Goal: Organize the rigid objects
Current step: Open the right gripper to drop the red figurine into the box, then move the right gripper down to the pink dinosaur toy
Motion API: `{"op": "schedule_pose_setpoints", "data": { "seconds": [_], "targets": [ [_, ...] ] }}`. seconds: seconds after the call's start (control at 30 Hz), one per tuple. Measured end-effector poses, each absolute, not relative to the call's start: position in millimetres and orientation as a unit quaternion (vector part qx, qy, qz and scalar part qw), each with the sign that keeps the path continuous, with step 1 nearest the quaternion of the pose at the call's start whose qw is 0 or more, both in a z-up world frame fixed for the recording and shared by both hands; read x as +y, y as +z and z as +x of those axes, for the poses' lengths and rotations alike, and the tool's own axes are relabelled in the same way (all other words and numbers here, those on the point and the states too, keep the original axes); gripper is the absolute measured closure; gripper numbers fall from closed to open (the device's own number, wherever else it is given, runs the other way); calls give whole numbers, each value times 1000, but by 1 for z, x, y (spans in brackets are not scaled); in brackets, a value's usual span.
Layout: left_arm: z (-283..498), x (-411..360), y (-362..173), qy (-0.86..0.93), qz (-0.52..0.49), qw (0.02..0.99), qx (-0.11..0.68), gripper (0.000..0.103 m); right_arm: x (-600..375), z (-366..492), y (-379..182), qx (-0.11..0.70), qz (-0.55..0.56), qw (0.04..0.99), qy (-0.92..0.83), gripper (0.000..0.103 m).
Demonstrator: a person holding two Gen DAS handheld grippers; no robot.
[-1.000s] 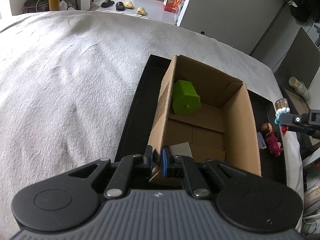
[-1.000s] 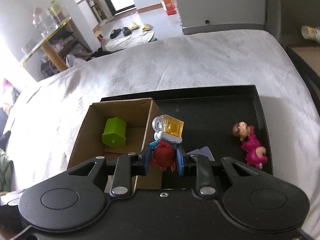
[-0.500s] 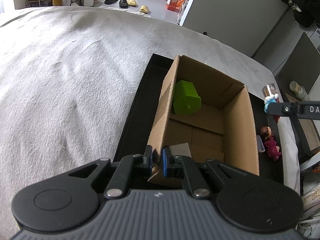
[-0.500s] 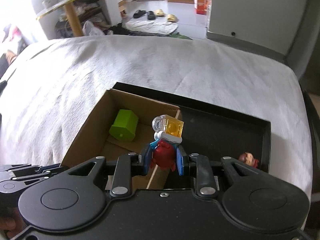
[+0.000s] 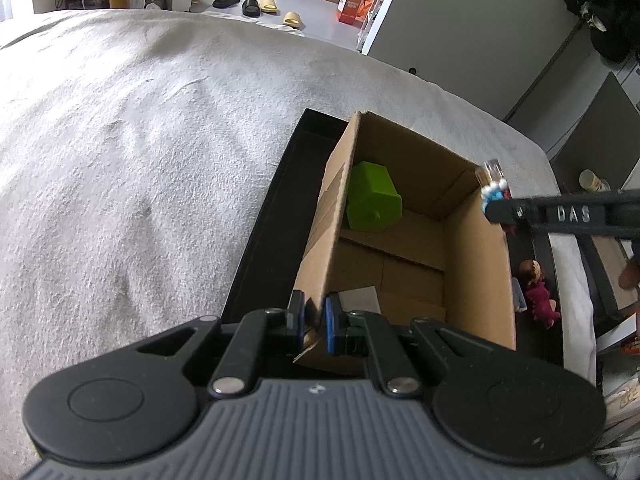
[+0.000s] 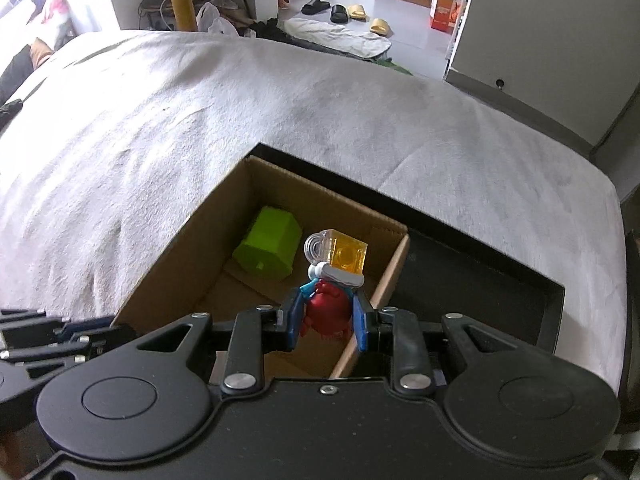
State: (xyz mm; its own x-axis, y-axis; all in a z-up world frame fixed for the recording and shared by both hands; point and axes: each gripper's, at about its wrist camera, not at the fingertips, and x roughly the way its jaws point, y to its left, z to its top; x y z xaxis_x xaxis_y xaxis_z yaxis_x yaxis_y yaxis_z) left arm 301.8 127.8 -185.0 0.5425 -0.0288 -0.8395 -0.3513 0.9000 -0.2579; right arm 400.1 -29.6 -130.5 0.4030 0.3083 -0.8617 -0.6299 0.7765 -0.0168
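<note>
- Toy (image 6: 330, 304), a red figure with a yellow cube on top, is pinched in the right gripper (image 6: 326, 322) just above the box (image 6: 192, 258).
- Left gripper (image 5: 313, 322) is clamped on the box's near wall.
- Green block (image 5: 372, 198) lies inside; the box sits in a black tray (image 5: 260, 232).
- Doll (image 5: 536, 288) lies in the tray beside the box.

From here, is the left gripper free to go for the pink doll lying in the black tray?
Probably not: the left gripper is shut on the cardboard box wall, and that box stands between it and the pink doll in the black tray.
</note>
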Motion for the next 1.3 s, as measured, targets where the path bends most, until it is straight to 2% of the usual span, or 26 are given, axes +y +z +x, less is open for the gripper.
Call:
{"op": "schedule_pose_setpoints", "data": {
  "seconds": [0.07,0.17,0.33,0.47,0.5,1.3],
  "targets": [
    [302,128,-186,95,-204,854,468,94,-28,402,-124,451,-163,826,296,74],
    [301,128,-186,93,-203,855,468,94,-29,402,-117,438,-162,835,292,56],
    [301,127,-185,94,-200,856,468,94,-42,400,-114,442,-154,836,287,51],
    [301,127,-185,94,-201,856,468,94,-55,397,-110,446,-151,835,285,31],
    [301,127,-185,94,-201,856,468,94,-61,396,-109,449,-145,833,288,30],
    [302,122,-184,99,-184,857,471,94,-148,401,-121,492,-128,826,244,29]
  ]
}}
